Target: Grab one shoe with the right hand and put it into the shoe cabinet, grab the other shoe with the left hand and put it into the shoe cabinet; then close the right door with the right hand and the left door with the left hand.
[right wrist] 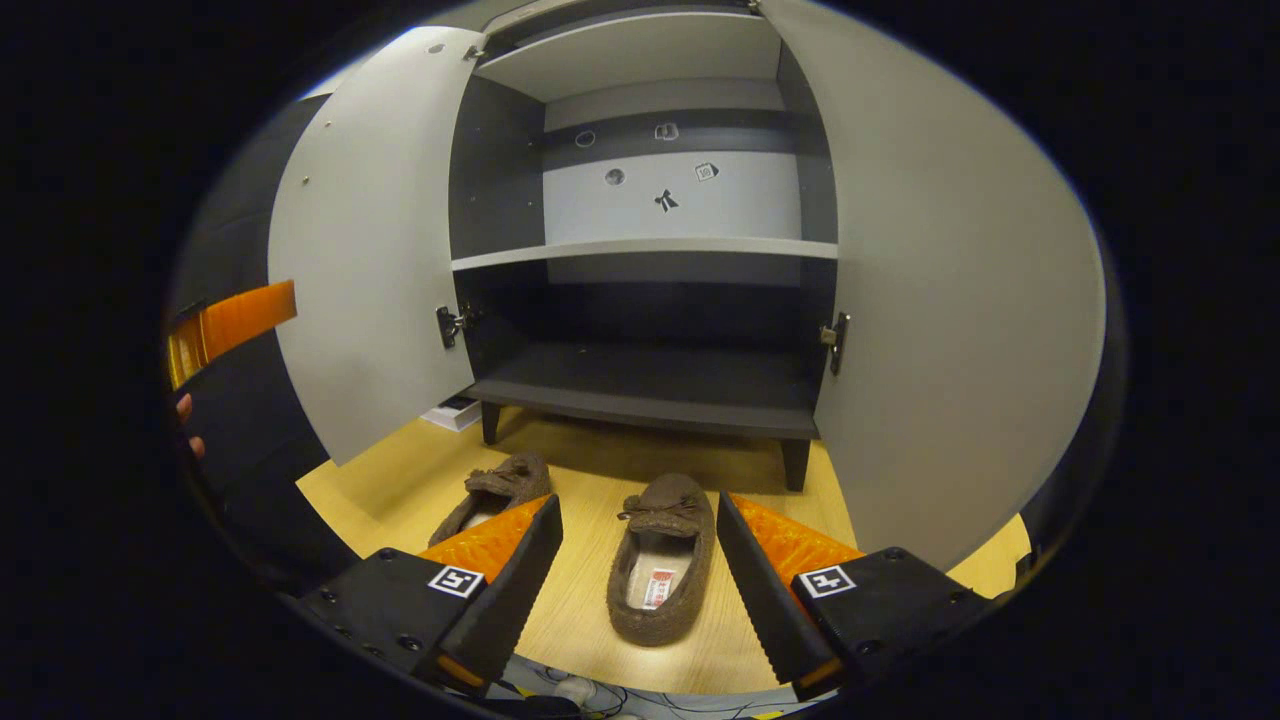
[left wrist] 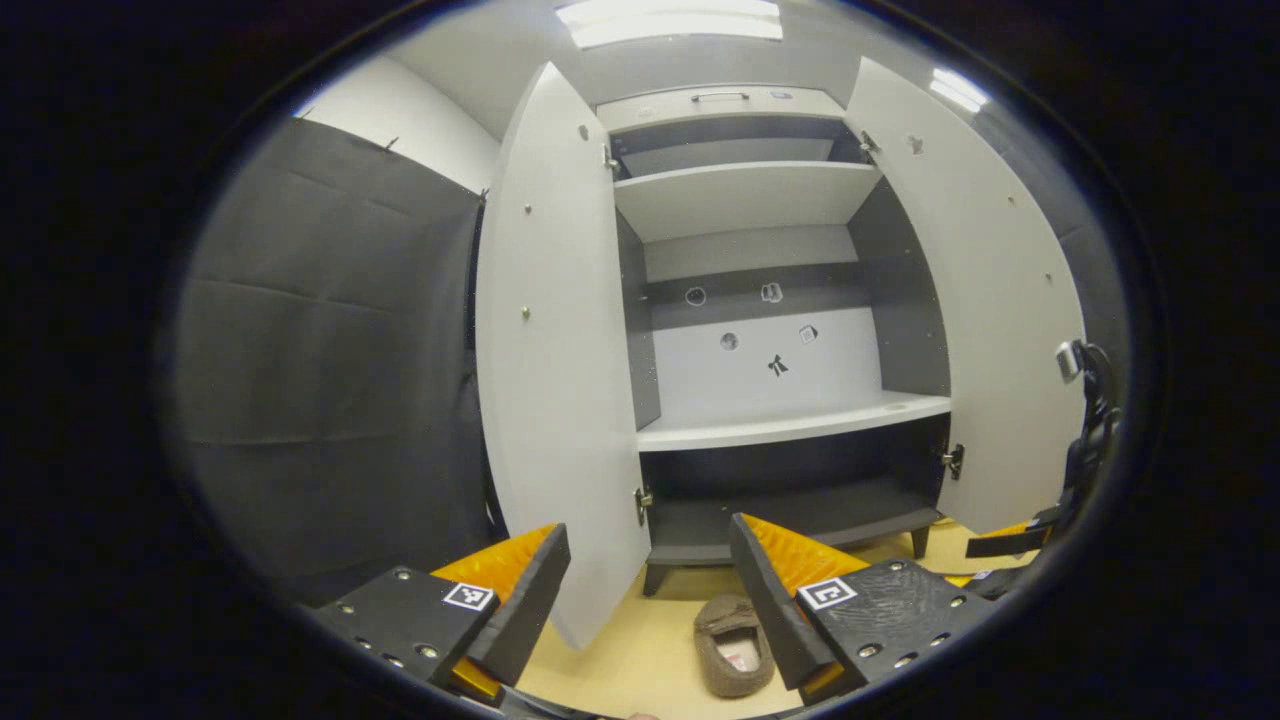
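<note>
Brown and fuzzy, two slippers lie on the wooden floor [right wrist: 590, 640] before the shoe cabinet [right wrist: 650, 385]. We see the left slipper [right wrist: 495, 490] near the open left door [right wrist: 365, 250], partly behind our right gripper [right wrist: 640, 555], whose fingers are spread, released, around the right slipper [right wrist: 660, 560] without touching it. Farther right, the right door [right wrist: 950, 300] stands open. Our left gripper [left wrist: 650, 585] is likewise released, hovering high, one slipper [left wrist: 735, 645] below.
</note>
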The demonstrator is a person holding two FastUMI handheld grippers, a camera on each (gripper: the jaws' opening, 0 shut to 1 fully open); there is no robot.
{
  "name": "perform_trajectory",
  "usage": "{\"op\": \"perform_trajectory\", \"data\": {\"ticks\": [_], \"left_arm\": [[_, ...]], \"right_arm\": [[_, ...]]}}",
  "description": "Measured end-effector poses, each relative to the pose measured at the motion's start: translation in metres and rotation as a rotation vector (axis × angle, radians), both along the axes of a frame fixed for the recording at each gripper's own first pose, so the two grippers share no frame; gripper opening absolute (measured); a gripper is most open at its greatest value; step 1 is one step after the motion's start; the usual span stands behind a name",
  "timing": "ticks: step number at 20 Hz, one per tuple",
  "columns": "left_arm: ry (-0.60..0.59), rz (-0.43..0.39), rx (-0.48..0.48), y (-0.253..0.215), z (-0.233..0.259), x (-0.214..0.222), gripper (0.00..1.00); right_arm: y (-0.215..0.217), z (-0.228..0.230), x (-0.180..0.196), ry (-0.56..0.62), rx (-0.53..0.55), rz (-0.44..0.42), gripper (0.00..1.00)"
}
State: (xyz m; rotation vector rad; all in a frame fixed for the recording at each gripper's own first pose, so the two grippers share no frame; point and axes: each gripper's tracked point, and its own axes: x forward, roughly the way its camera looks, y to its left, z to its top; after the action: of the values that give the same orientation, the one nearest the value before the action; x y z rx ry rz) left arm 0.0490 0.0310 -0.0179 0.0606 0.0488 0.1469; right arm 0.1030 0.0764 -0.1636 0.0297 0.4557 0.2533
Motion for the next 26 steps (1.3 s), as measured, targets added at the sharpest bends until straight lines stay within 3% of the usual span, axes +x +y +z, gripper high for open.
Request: {"op": "perform_trajectory", "data": {"ticks": [2, 3, 4, 5, 6, 8, 9, 10, 12, 14, 15, 19, 20, 21, 22, 24, 26], "left_arm": [[0.005, -0.005, 0.01, 0.004, -0.002, 0.005, 0.94], [0.01, -0.005, 0.017, 0.006, -0.004, 0.007, 0.99], [0.016, -0.002, 0.021, 0.01, -0.007, 0.008, 0.94], [0.021, -0.002, 0.019, 0.012, -0.009, 0.01, 0.99], [0.026, 0.0, 0.015, 0.015, -0.011, 0.012, 0.93], [0.035, 0.008, 0.016, 0.021, -0.015, 0.013, 0.94], [0.04, 0.012, 0.015, 0.023, -0.016, 0.013, 0.99], [0.047, 0.014, 0.013, 0.026, -0.02, 0.011, 0.89], [0.06, 0.02, 0.009, 0.029, -0.025, 0.009, 0.94], [0.071, 0.026, 0.008, 0.032, -0.029, 0.008, 0.93], [0.074, 0.027, 0.007, 0.033, -0.03, 0.008, 0.93], [0.079, 0.028, 0.01, 0.037, -0.032, 0.008, 0.93], [0.081, 0.027, 0.01, 0.037, -0.033, 0.006, 0.89], [0.083, 0.023, 0.01, 0.037, -0.033, 0.007, 0.93], [0.086, 0.018, 0.009, 0.036, -0.035, 0.006, 0.93], [0.095, 0.011, 0.009, 0.036, -0.038, 0.006, 0.93], [0.1, 0.007, 0.006, 0.036, -0.041, 0.006, 0.93]], "right_arm": [[0.009, -0.017, 0.005, 0.049, 0.002, 0.011, 0.98], [0.013, -0.025, 0.007, 0.073, 0.001, 0.017, 0.96], [0.017, -0.034, 0.009, 0.098, -0.003, 0.023, 0.96], [0.022, -0.042, 0.011, 0.122, -0.003, 0.03, 0.96], [0.026, -0.051, 0.011, 0.155, -0.003, 0.037, 0.96], [0.031, -0.068, 0.014, 0.216, -0.001, 0.041, 0.97], [0.034, -0.075, 0.016, 0.237, -0.005, 0.043, 0.96], [0.035, -0.08, 0.019, 0.252, -0.012, 0.045, 0.95], [0.04, -0.091, 0.026, 0.278, -0.029, 0.055, 0.94], [0.044, -0.102, 0.033, 0.299, -0.052, 0.059, 0.84], [0.045, -0.103, 0.037, 0.307, -0.051, 0.067, 0.91], [0.046, -0.124, 0.046, 0.357, -0.085, 0.041, 0.62], [0.044, -0.127, 0.048, 0.367, -0.095, 0.03, 0.55], [0.039, -0.133, 0.05, 0.38, -0.12, 0.016, 0.39], [0.03, -0.131, 0.05, 0.38, -0.153, -0.005, 0.33], [0.032, -0.133, 0.054, 0.381, -0.149, 0.002, 0.11], [0.03, -0.127, 0.052, 0.361, -0.144, 0.012, 0.0]]}}
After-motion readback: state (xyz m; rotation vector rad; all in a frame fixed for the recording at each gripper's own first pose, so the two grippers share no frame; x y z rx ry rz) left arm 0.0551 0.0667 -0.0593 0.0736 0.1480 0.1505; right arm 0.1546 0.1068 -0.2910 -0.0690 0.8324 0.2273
